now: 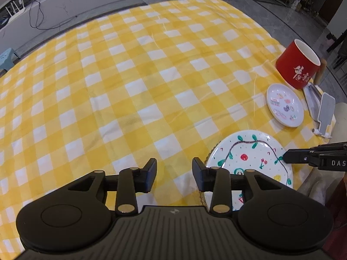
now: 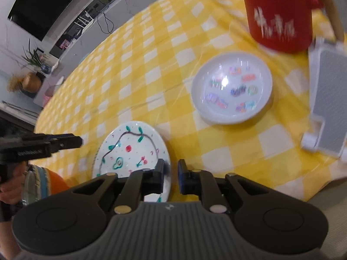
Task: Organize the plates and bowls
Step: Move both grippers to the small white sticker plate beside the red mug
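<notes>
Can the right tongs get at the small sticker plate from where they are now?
Probably yes. The right tongs are open and empty over the painted plate's edge, and only bare tablecloth lies between them and the small sticker plate.

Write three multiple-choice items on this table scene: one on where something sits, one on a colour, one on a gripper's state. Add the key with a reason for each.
1. Where does the small white sticker-patterned dish sit?
A. between the big vine-painted white plate and the red mug
B. inside the mug
C. stacked on the big plate

2. What colours is the checked tablecloth?
A. blue and white
B. yellow and white
C. plain green

3. How is the left gripper?
A. shut on the plate
B. shut on the mug
C. open, holding nothing

Key: 1 A, the dish lies on the cloth between them; 2 B, yellow and white squares show; 3 C, its jaws stand apart over bare cloth.
</notes>
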`<state>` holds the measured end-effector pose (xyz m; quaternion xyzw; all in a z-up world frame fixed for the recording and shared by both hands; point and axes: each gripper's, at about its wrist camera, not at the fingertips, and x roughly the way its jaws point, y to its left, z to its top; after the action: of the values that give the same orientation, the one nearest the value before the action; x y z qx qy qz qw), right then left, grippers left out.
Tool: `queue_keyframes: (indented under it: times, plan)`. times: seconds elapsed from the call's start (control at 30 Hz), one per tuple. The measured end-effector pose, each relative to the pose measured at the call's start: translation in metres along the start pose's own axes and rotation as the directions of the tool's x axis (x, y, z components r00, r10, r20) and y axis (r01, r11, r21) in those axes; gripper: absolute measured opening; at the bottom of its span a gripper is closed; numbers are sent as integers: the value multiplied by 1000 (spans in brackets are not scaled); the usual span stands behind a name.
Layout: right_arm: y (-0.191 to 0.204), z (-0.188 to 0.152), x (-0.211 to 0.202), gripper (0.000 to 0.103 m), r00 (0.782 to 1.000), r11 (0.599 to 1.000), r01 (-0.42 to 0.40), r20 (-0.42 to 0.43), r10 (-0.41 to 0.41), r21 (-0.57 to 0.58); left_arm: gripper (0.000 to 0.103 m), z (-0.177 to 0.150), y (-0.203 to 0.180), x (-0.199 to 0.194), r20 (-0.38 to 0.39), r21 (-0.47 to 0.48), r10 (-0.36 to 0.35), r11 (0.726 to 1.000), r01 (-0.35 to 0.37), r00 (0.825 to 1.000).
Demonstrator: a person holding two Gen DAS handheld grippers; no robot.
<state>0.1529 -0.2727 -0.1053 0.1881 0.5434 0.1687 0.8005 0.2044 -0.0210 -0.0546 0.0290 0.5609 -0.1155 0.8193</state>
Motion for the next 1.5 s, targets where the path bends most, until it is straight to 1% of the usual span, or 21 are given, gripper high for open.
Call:
queue_keyframes:
  times: [0.03, 0.1, 0.17, 0.27, 0.33, 0.43, 0.53, 0.63, 0.73, 0.8, 0.87, 0.9, 0.93, 0.97, 1.0, 1.1, 1.17, 1.2, 1.27, 1.33, 1.5]
  plan:
    - [3, 0, -2, 18, 1000, 1000, 18, 17, -18, -22, 48, 0, 1, -2, 6, -7, 4, 1000, -4, 1000]
    - [4, 0, -5, 25, 999, 999, 14, 38, -12, -34, 49, 0, 3, -6, 19, -20, 11, 1000, -10, 1000]
    - [4, 1, -9, 42, 998, 999, 25, 67, -22, -38, 49, 0, 5, -12, 30, -22, 30, 999, -29, 999]
    - [5, 3, -19, 57, 989, 997, 68, 131, -61, -46, 50, 0, 13, -28, 71, -56, 53, 997, -49, 996]
    - [3, 6, -27, 62, 985, 997, 69, 164, -61, -43, 53, 0, 19, -41, 100, -102, 46, 994, -36, 994]
    - [1, 15, -47, 63, 973, 997, 72, 221, -60, -43, 53, -1, 24, -60, 146, -186, 17, 983, 10, 989]
    - [8, 30, -73, 66, 959, 990, 126, 262, -104, -69, 53, -3, 16, -77, 183, -198, -24, 978, 61, 983]
    - [20, 44, -99, 67, 928, 969, 230, 319, -191, -90, 54, -3, -1, -91, 215, -182, -10, 982, 50, 977]
    - [31, 56, -123, 77, 884, 948, 303, 399, -243, -94, 55, -4, -20, -99, 235, -166, -2, 985, 42, 972]
    - [38, 62, -131, 80, 857, 914, 380, 424, -291, -141, 56, -3, -34, -99, 240, -147, -15, 988, 52, 971]
    - [40, 65, -137, 80, 813, 869, 471, 456, -363, -149, 57, -4, -46, -99, 249, -135, -34, 988, 70, 968]
    - [38, 66, -138, 80, 802, 861, 489, 461, -381, -140, 57, -3, -52, -98, 250, -138, -46, 987, 83, 967]
    - [33, 66, -139, 80, 799, 864, 487, 465, -382, -127, 57, -2, -57, -95, 246, -140, -60, 985, 97, 967]
    - [27, 64, -138, 80, 805, 876, 468, 464, -370, -115, 57, -2, -63, -91, 239, -137, -72, 985, 108, 968]
    - [20, 62, -136, 80, 819, 893, 438, 454, -350, -103, 57, -1, -69, -87, 231, -131, -83, 985, 115, 970]
    - [-9, 53, -122, 80, 872, 938, 338, 399, -284, -71, 57, 2, -90, -73, 197, -100, -88, 989, 110, 976]
    - [-24, 49, -110, 75, 896, 948, 313, 348, -276, -54, 57, 5, -102, -63, 177, -87, -83, 991, 99, 981]
    - [-30, 48, -106, 75, 900, 947, 317, 331, -284, -49, 57, 7, -107, -57, 166, -84, -83, 992, 98, 983]
    - [-38, 47, -106, 75, 897, 944, 329, 325, -300, -36, 57, 11, -117, -46, 144, -72, -87, 993, 98, 986]
    - [-45, 46, -109, 75, 900, 950, 311, 327, -289, -13, 58, 14, -123, -37, 126, -51, -87, 994, 94, 988]
    - [-60, 47, -103, 75, 931, 977, 214, 296, -212, 25, 58, 21, -133, -13, 62, -80, -109, 990, 114, 992]
